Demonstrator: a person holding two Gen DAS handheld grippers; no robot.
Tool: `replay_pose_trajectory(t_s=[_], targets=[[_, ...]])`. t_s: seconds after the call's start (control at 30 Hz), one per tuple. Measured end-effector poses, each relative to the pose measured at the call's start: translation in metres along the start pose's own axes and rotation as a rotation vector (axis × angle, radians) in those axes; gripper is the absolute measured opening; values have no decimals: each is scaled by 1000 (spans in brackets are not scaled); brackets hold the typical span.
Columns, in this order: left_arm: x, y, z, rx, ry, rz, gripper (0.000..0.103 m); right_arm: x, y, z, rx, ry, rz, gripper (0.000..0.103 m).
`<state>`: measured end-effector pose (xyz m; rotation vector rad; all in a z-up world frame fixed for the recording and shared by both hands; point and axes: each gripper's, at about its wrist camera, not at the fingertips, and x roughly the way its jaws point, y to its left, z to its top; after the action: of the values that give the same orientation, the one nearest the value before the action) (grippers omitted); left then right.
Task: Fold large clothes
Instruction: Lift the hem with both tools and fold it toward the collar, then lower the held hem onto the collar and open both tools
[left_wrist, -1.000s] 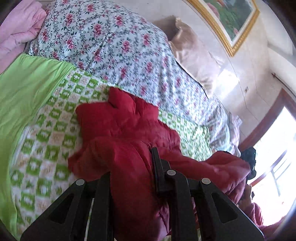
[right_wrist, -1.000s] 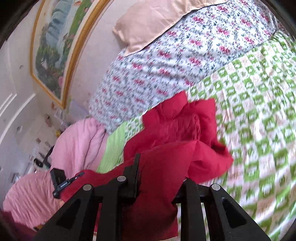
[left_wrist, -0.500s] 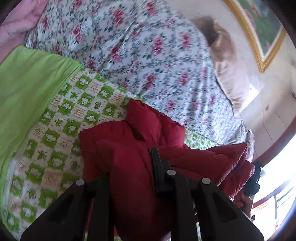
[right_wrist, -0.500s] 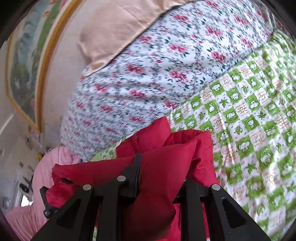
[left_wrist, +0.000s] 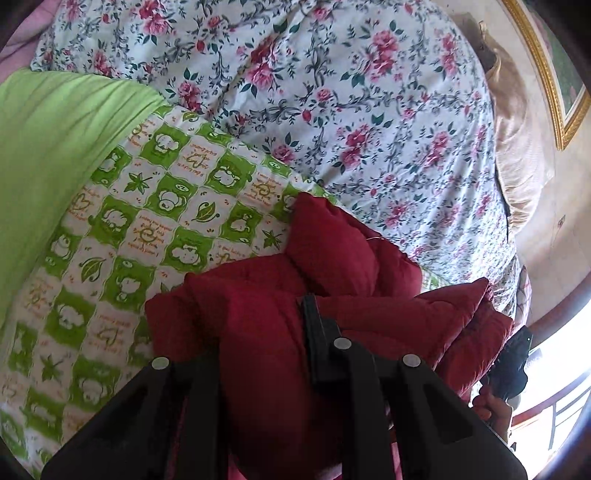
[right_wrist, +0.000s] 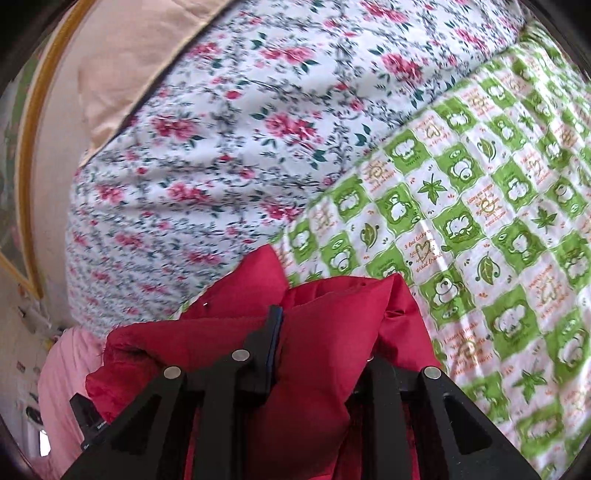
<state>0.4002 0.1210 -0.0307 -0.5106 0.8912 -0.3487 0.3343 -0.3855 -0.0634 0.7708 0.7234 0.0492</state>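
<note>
A puffy red jacket (left_wrist: 343, 258) lies bunched on the green-and-white checked sheet (left_wrist: 155, 221) of a bed. My left gripper (left_wrist: 258, 332) is shut on a thick fold of the red jacket, which bulges between its black fingers. My right gripper (right_wrist: 325, 332) is shut on another fold of the same red jacket (right_wrist: 332, 317); only its left finger (right_wrist: 271, 332) shows clearly, the other is buried in cloth. The right gripper's black body and the hand holding it show at the right edge of the left wrist view (left_wrist: 513, 373).
A floral duvet (left_wrist: 332, 92) is heaped behind the jacket. A beige pillow (left_wrist: 517, 147) and a gold-framed picture (left_wrist: 554, 74) are at the wall. A plain green sheet (left_wrist: 44, 147) lies left. Pink bedding (right_wrist: 62, 376) is beside the bed.
Both grippers have carried their folds of the red jacket forward toward the floral duvet and closer to the bed. The jacket is more bunched, its edges brought onto its far part.
</note>
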Motion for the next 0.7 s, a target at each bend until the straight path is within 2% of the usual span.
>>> replay_pose_trajectory(t_s=[0.13,0.27,0.53,0.7], targets=[[11,5,7,3,18,-6,16,14,-5,-1,-2,-6,-20,21],[5,7,16,15,23,-40,17,27,-11,1,12,-5,-32,20],[-44,-13,24,103,-32,-91,19,48,-5,3,-12,-11,-78,20],[-79,-38,16,181,-84,-106,19,56,-2,2,-23,-14,-97,20]])
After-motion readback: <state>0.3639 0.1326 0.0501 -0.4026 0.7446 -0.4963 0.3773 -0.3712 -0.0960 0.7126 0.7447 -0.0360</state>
